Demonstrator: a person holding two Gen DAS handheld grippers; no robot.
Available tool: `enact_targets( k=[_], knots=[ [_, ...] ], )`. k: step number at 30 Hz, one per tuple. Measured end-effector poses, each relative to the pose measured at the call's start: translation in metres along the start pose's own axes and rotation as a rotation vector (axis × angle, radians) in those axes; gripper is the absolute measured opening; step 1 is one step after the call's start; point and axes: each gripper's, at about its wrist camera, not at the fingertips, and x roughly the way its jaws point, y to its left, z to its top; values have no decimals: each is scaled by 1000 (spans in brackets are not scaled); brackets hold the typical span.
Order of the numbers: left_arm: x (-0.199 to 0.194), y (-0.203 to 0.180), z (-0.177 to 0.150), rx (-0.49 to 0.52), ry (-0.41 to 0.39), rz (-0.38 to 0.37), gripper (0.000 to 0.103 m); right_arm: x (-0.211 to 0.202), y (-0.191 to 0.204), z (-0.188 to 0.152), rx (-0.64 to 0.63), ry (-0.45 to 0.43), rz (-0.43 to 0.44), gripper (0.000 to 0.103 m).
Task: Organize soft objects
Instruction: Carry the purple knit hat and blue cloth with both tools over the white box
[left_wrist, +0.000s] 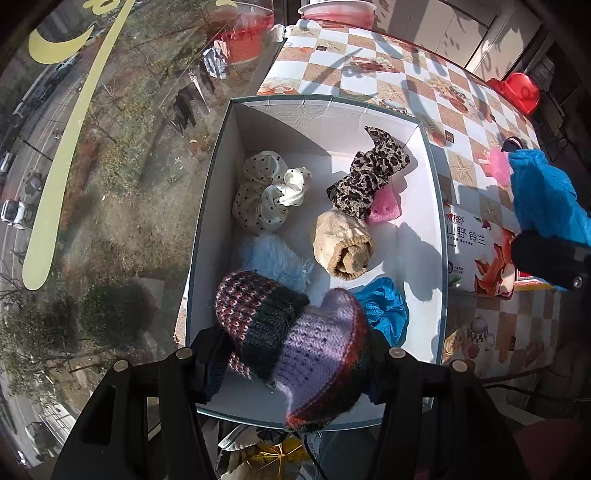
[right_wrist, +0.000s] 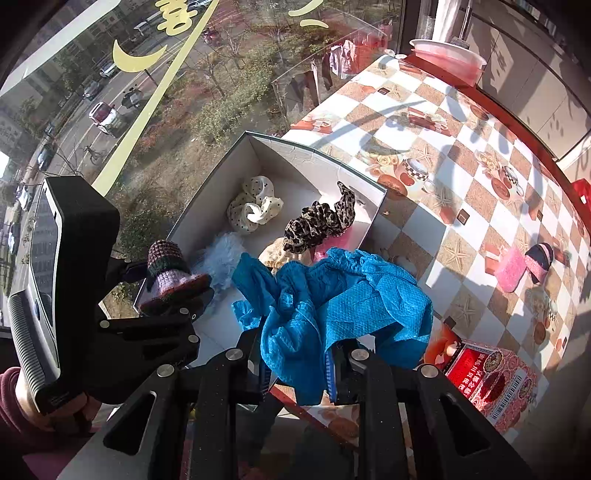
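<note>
While my left claw (left_wrist: 295, 365) grips the knit hat (left_wrist: 291, 343), its long axis runs across the fingers, striped end toward the window, purple end sagging over the near rim of the box (left_wrist: 432, 206). Left claw sits low over the box's near end, pointing along it. My right claw (right_wrist: 295, 365) is clamped on a crumpled blue cloth (right_wrist: 332, 295), held above the box's counter-side edge. Box holds a polka-dot scrunchie (left_wrist: 266, 192), leopard scrunchie (left_wrist: 369, 173), pink piece (left_wrist: 386, 208), beige roll (left_wrist: 341, 247), pale blue fluff (left_wrist: 277, 260), another blue cloth (left_wrist: 386, 310). Counter (right_wrist: 461, 206) carries a printed carton (right_wrist: 491, 376).
</note>
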Motion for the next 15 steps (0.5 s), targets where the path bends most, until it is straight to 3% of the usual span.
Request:
enact_targets(
  k=[15],
  knots=[
    [11, 7, -7, -15, 46, -18, 61, 19, 28, 15, -63, 39, 48, 23]
  ],
)
